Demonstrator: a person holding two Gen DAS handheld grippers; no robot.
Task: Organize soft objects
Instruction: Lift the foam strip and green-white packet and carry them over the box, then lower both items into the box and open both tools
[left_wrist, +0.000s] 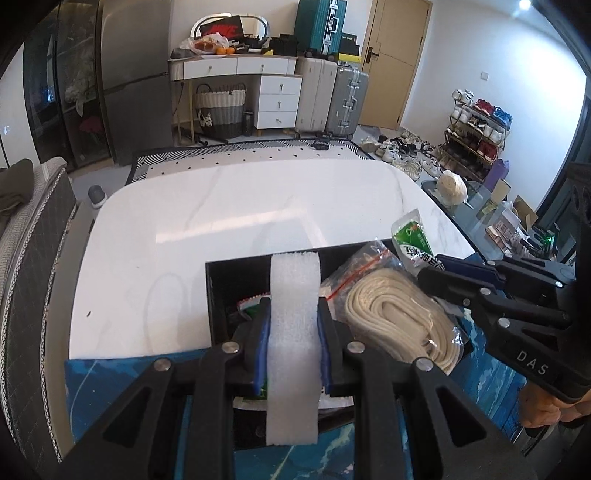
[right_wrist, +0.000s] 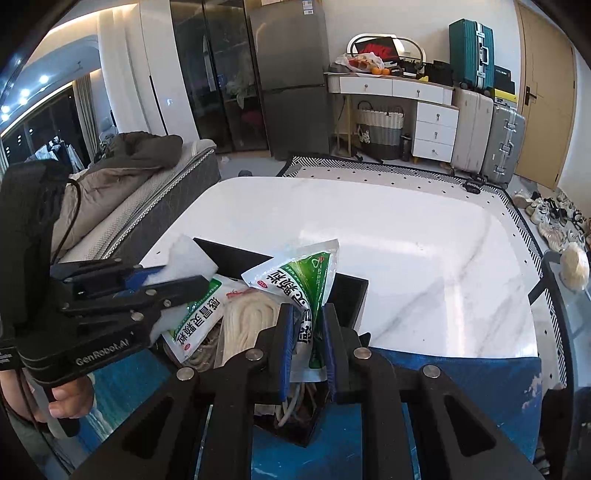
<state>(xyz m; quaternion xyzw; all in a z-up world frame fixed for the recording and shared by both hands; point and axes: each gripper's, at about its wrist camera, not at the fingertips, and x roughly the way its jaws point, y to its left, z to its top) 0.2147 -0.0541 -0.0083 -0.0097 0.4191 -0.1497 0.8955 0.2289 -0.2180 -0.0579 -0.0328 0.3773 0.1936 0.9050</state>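
1. The left gripper clamps a white foam strip over the black open box.
2. The right gripper pinches a green-and-white plastic sachet above that box.
3. A bagged cream rope coil lies inside.

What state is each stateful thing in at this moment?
Left gripper: shut on the white foam strip.
Right gripper: shut on a green-and-white sachet.
Black box: open-topped, partly filled.
Bagged cord coil: lying in the box.
Second sachet: lying in the box.
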